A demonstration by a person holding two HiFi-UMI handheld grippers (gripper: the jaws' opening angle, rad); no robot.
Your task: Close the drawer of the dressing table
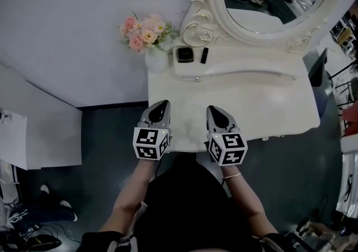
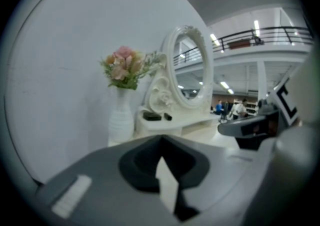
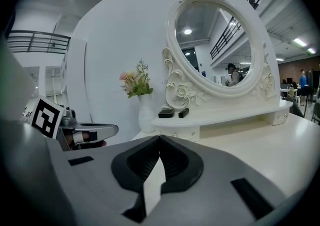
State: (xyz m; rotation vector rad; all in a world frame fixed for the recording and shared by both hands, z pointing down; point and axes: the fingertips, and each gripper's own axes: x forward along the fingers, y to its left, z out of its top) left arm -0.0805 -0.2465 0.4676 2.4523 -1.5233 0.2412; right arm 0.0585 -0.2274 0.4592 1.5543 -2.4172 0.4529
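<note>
Looking down from the head view, the white carved dressing table [image 1: 279, 105] stands against the pale wall. The left gripper [image 1: 159, 103] and right gripper [image 1: 216, 109] hover side by side over its near edge, their cubes showing only black-and-white square markers. The small white drawer front with round knobs [image 1: 197, 79] sits under the raised shelf, well ahead of both tips, with bare tabletop between. Over to the left gripper view: the left gripper [image 2: 161, 140] has its jaws together and holds nothing, with the white ribbed vase of pink flowers [image 2: 121, 120] and the oval mirror [image 2: 189, 67] beyond. Now the right gripper view: the right gripper [image 3: 160, 138] is pinched closed and empty, and the drawer front [image 3: 183, 133] lies straight ahead, apart from it, below a black compact case [image 3: 166, 113].
</note>
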